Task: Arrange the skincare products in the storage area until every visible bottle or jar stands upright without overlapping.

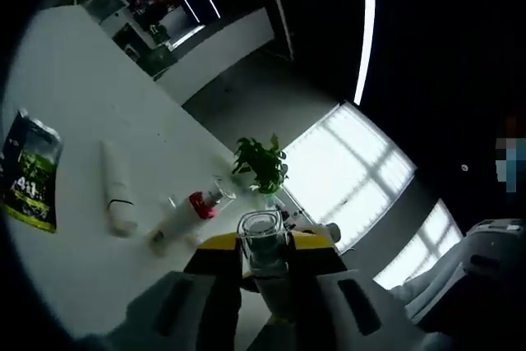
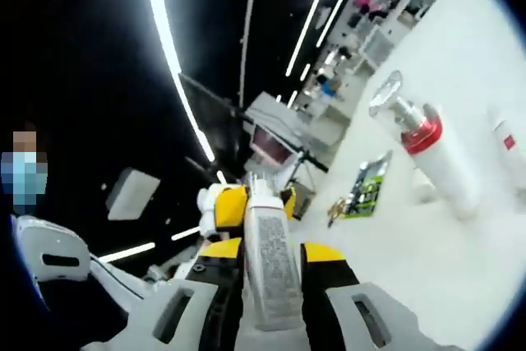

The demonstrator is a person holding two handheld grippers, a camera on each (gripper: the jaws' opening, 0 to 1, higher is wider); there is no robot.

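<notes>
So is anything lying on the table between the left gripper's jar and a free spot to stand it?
Yes. The left gripper holds a clear jar, and just ahead a red-collared pump bottle and a white tube lie flat. Bare table shows beyond them.

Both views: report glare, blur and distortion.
Left gripper view: window blown out, table edge bowed by fisheye, clear jar between the jaws sharp. Right gripper view: ceiling light strips curved and glaring, pump bottle slightly soft, held tube sharp.
</notes>
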